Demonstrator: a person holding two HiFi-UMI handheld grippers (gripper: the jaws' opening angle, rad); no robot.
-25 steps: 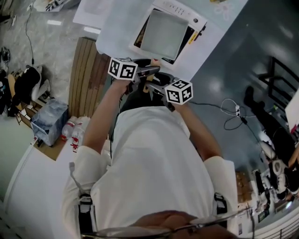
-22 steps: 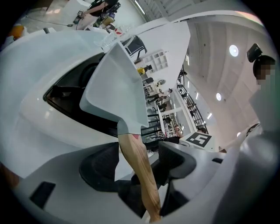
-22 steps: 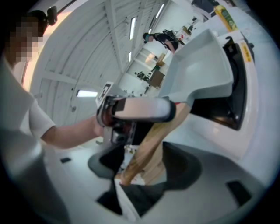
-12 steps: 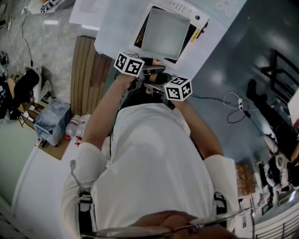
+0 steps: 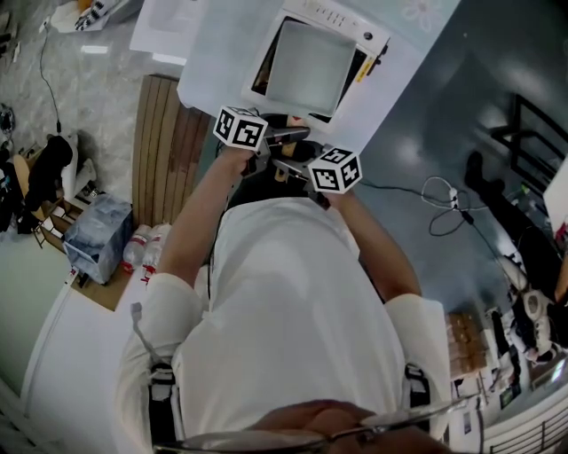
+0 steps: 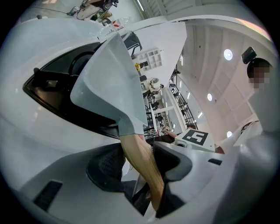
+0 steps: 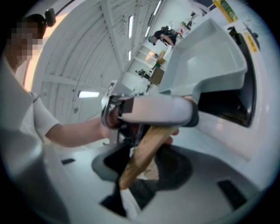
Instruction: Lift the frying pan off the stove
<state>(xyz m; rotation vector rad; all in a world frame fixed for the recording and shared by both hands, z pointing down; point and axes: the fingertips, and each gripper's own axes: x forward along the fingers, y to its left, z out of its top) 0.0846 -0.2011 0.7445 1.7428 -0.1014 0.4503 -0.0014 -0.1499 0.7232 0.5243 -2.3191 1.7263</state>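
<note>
Just left of the stove (image 5: 355,27), slatted bench (image 5: 164,151) and bottles (image 5: 146,248) (cable (image 5: 444,199) opposite)

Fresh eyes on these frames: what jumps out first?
A square grey frying pan sitting on a white stove at the top of the head view. Just below it, the left tool and right tool meet on the pan's wooden handle. Their jaws have just been closing, with the handle between each pair. The person's white shirt fills that view's middle.
</note>
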